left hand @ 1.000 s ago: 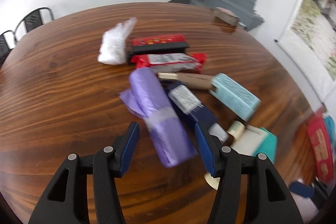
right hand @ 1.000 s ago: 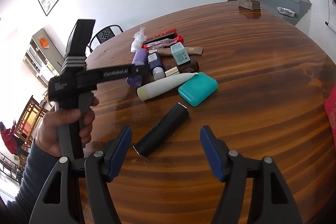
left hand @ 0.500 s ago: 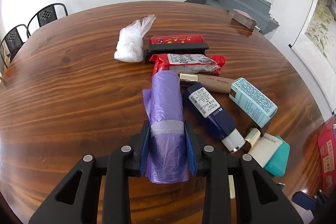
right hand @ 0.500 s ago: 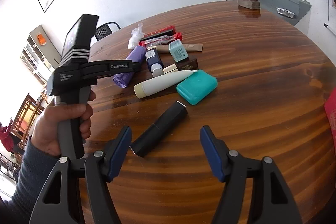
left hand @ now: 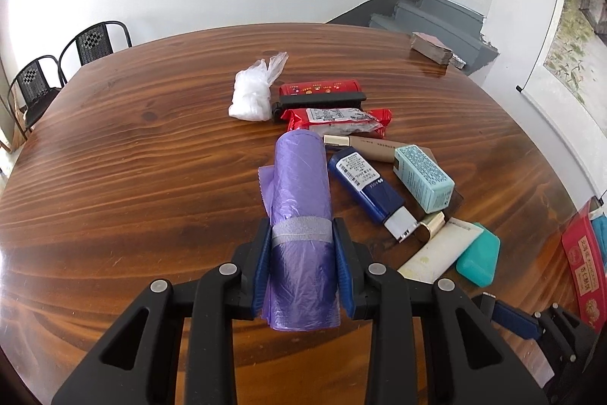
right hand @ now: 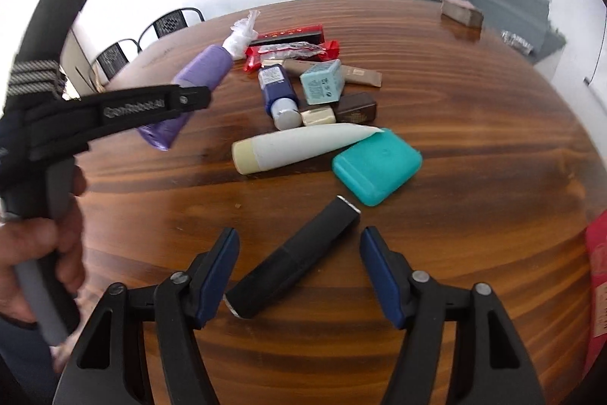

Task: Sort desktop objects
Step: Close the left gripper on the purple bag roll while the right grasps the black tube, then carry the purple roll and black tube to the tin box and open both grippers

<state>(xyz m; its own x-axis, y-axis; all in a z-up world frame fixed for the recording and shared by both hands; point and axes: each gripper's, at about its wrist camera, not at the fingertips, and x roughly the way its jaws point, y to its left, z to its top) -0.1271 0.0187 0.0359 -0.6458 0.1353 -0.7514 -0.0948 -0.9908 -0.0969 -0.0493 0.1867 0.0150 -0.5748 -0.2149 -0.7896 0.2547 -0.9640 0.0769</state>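
Note:
My left gripper (left hand: 301, 255) is shut on a purple roll of plastic bags (left hand: 301, 200), which also shows in the right wrist view (right hand: 197, 78), held just off the wooden table (left hand: 132, 158). My right gripper (right hand: 299, 272) is open, its jaws on either side of a black tube (right hand: 296, 257) lying on the table. Beyond lie a white tube (right hand: 299, 147), a teal case (right hand: 377, 167), a blue bottle (left hand: 366, 183), a light-blue box (left hand: 423, 177), a red snack packet (left hand: 337, 118) and a white plastic bag (left hand: 252, 93).
A red and black box (left hand: 318, 93) lies behind the snack packet. A brown stack (left hand: 432, 48) sits at the table's far right edge. Red packaging (left hand: 584, 260) lies at the right edge. Black chairs (left hand: 68, 63) stand at the far left. Stairs rise behind.
My left gripper closed on the purple roll and has lifted it a little. My right gripper has moved forward so the black tube now lies between its open jaws.

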